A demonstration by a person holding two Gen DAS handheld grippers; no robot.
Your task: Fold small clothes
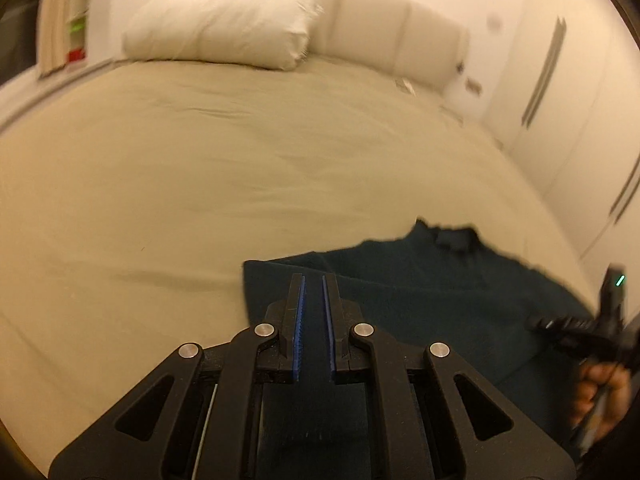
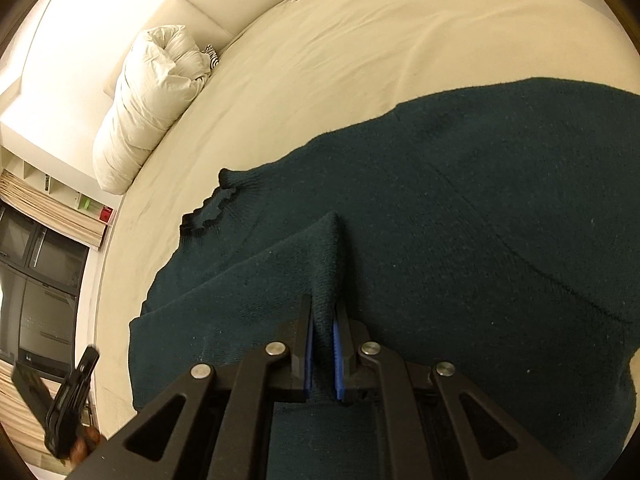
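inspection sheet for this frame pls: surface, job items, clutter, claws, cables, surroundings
Surface: beige bed sheet, lightly creased.
Job's things: dark teal knitted sweater spread on the sheet, ruffled collar toward the pillow; one fold pulled up.
Clutter: white crumpled pillow; small striped item beside it, unclear.
Claws: right claw shut on a sweater fold; left claw over the sweater's edge, narrow gap, nothing between the pads.
Cables: nothing seen.
Surroundings: cream padded headboard, white wardrobe doors, dark window.
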